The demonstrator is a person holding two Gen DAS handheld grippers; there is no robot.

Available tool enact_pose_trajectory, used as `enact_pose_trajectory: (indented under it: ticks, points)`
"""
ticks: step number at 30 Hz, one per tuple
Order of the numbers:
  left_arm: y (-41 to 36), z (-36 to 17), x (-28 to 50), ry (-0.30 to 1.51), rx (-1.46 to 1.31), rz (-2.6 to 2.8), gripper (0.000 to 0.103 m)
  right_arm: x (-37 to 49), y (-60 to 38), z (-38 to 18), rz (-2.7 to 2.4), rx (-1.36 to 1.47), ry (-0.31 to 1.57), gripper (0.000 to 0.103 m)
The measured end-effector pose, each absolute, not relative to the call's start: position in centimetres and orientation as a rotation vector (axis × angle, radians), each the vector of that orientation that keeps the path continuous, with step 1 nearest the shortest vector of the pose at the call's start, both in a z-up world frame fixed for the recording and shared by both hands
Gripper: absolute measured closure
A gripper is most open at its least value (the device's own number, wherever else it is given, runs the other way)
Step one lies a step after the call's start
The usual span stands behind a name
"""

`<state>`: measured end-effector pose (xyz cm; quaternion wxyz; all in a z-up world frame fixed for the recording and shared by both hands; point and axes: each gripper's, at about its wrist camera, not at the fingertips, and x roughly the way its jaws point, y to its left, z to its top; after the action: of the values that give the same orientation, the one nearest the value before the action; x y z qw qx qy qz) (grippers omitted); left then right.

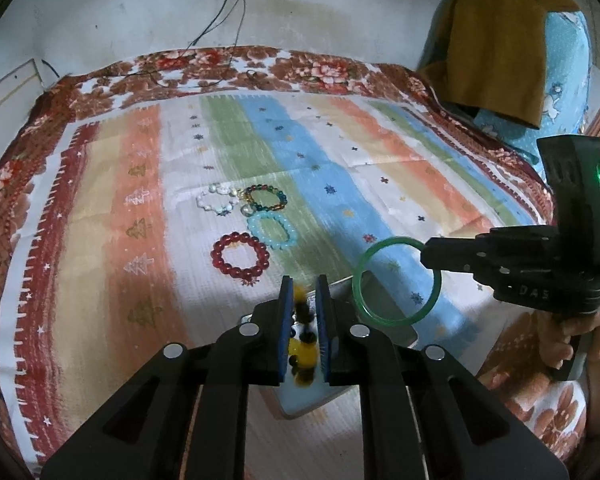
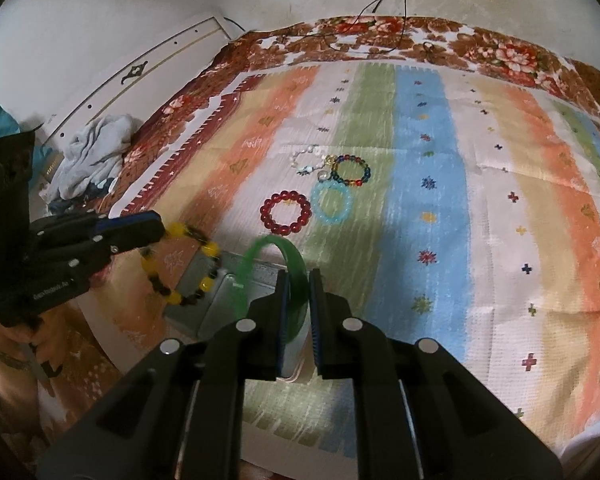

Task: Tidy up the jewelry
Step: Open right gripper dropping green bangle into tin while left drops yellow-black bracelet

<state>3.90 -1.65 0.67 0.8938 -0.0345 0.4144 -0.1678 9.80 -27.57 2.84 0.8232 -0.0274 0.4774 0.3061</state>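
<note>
My left gripper (image 1: 304, 292) is shut on a yellow-and-black bead bracelet (image 1: 302, 350), which hangs over a grey metal box (image 1: 396, 320); the bracelet (image 2: 180, 268) and the left gripper (image 2: 162, 232) also show in the right wrist view. My right gripper (image 2: 298, 280) is shut on a green bangle (image 2: 268, 248), held above the same box (image 2: 220, 300); the bangle (image 1: 396, 280) shows in the left wrist view. On the striped cloth lie a red bead bracelet (image 1: 240, 254), a light blue one (image 1: 272, 232), a multicolour one (image 1: 266, 198) and a white one (image 1: 216, 200).
The striped cloth (image 1: 340, 160) covers a floral bedspread (image 1: 228, 64). Cables (image 1: 220, 20) run from a wall socket. A brown garment (image 1: 496, 40) hangs at the right. A crumpled grey cloth (image 2: 92, 156) lies beside the bed.
</note>
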Motion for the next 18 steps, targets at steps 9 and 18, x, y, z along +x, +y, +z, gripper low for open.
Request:
enact_pose_trajectory:
  ticks: [9,18]
  points:
    - [-0.5,0.1,4.7,0.875,-0.066,-0.291,0.06,10.6,-27.8,2.3,0.615,-0.07,1.029,0.059]
    - [0.4,-0.8,6.5,0.906,-0.056,-0.244,0.059,12.3,-28.0,1.9,0.588,-0.062,1.051,0.053]
